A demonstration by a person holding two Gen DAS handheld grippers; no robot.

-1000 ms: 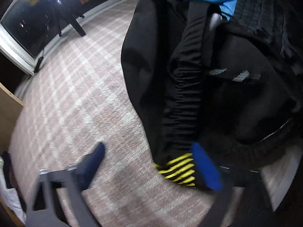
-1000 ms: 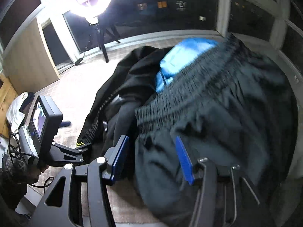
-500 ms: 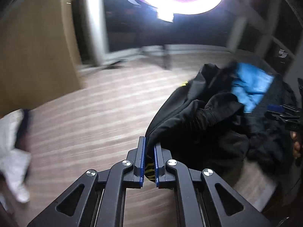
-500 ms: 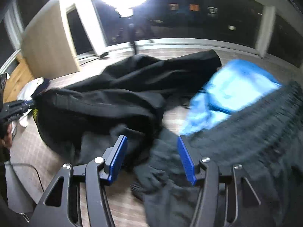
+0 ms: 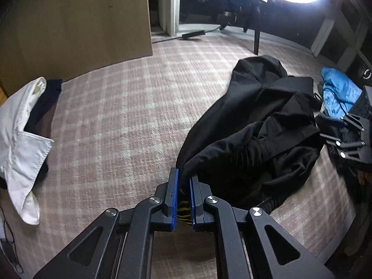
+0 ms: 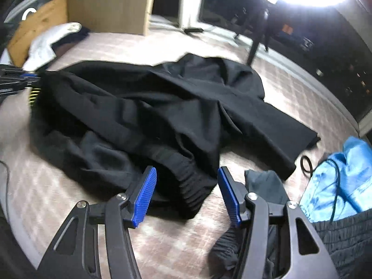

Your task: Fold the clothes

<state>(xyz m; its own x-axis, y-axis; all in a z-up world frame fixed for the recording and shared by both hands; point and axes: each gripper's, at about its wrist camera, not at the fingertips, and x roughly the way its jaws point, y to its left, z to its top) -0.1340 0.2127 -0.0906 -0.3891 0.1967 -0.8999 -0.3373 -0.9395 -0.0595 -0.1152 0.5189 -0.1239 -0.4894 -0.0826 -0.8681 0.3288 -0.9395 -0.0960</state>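
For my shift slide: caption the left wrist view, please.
Left hand-held gripper shut on black fabric garment's yellow-striped corner, on checked carpet.

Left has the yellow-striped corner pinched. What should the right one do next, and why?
Probably lower the right hand-held gripper, its jaws closing, onto the ribbed waistband between its pads. The left hand-held gripper already grips the black garment, which lies bunched on the carpet.

No legible text, numbers or brand names in either view. The only marking is a patch of yellow stripes (image 5: 184, 209) on the black garment (image 5: 255, 139), no letters in it. A white curved mark at the right view's upper left edge is unreadable.
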